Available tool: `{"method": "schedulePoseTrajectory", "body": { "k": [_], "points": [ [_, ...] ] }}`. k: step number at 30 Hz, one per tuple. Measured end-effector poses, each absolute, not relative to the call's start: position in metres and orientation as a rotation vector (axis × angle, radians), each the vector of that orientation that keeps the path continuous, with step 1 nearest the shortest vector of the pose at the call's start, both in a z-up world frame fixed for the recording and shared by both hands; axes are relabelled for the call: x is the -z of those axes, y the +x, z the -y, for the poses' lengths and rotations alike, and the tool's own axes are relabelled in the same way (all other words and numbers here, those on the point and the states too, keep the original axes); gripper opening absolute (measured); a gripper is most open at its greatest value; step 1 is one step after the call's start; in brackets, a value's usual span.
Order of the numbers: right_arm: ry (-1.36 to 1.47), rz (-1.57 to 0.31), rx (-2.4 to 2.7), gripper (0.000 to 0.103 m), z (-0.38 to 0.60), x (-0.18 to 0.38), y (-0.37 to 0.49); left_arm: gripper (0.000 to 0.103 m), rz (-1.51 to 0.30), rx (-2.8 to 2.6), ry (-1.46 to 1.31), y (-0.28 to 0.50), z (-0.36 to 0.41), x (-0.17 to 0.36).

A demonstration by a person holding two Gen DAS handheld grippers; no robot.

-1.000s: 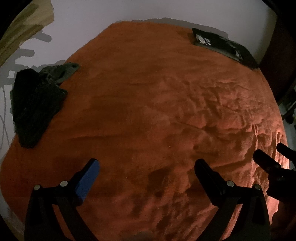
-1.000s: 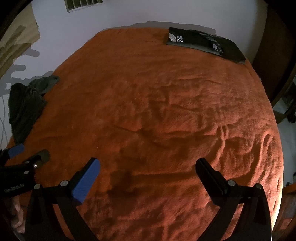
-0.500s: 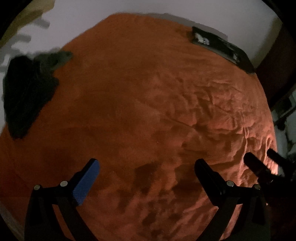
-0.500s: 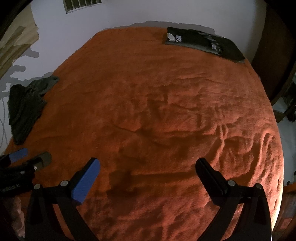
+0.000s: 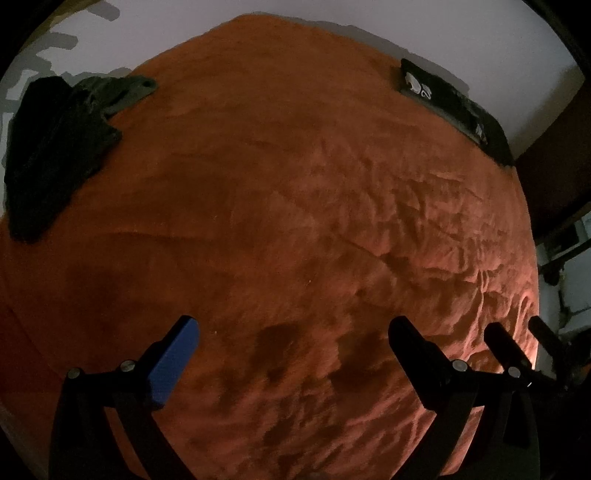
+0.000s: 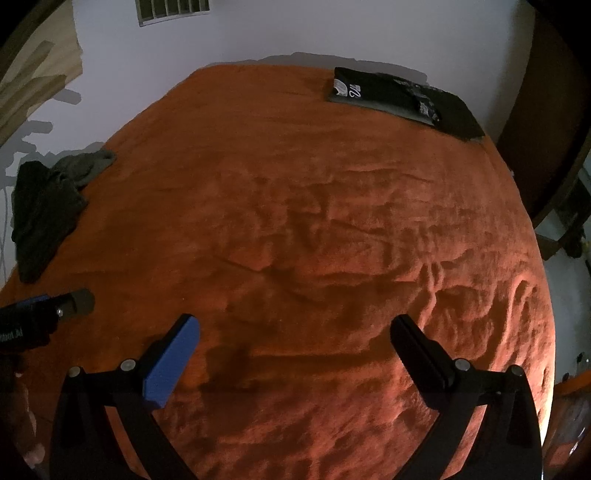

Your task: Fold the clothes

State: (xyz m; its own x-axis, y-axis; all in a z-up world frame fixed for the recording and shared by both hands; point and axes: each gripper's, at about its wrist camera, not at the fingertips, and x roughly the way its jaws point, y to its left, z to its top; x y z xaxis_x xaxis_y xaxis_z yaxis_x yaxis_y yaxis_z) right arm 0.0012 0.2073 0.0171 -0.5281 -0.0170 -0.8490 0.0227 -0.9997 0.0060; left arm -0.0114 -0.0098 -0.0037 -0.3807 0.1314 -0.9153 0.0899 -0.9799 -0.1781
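Left claw (image 5: pixel 291 341) nearer crumpled clothes (image 5: pixel 55 147) — far-left

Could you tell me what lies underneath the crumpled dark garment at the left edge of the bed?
Under the dark garment a grey-green garment sticks out at its far end, and both rest on the orange blanket. How far the grey-green piece runs beneath is covered.

An orange blanket (image 6: pixel 295 221), rumpled into shallow wrinkles, is spread across the whole surface ahead of the tool. A pale wall (image 6: pixel 295 33) is seen beyond its far edge, and a slatted vent (image 6: pixel 173 9) is set high in it, up and to the left. Dark wooden furniture (image 6: pixel 535 110) is seen at far right.
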Motion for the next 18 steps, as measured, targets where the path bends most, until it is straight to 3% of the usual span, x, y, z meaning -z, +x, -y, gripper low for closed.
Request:
{"method": "schedulePoseTrajectory", "body": {
  "k": [18],
  "points": [
    [1.518,0.018,2.713,0.103,-0.2132,-0.0169,0.0031,0.102,0.238,-2.588,-1.692,-0.0041,0.0015,0.0014]
  ]
}}
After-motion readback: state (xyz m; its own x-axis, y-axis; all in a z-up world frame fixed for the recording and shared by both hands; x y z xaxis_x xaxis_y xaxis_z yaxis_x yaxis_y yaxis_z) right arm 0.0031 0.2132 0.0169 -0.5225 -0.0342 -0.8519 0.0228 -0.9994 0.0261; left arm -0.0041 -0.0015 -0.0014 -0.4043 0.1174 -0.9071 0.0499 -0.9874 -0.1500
